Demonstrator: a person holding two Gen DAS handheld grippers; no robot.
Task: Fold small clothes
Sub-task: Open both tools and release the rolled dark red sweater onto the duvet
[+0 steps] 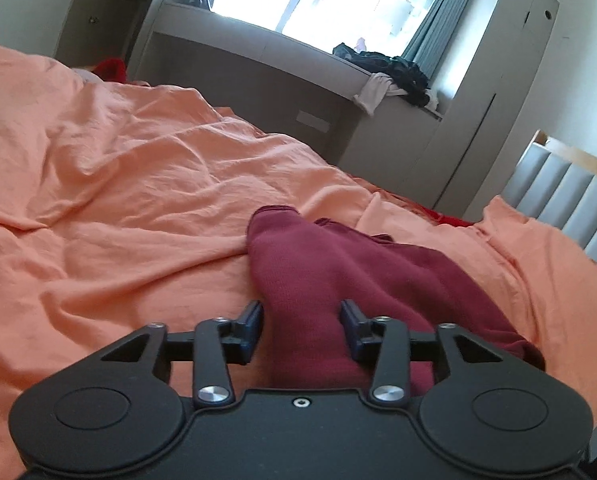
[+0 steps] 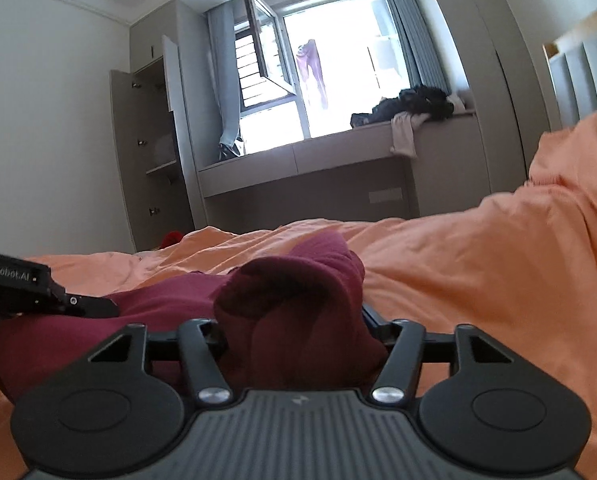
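On orange bedding (image 1: 138, 160), near edge: dark red garment (image 1: 318, 264) bunched, lying between both tools, likely just released to settle a fold. Left gripper (image 1: 301, 330) partly open, cloth between fingers, unpinched. Right gripper (image 2: 294, 340) open wider, straddling a raised fold.
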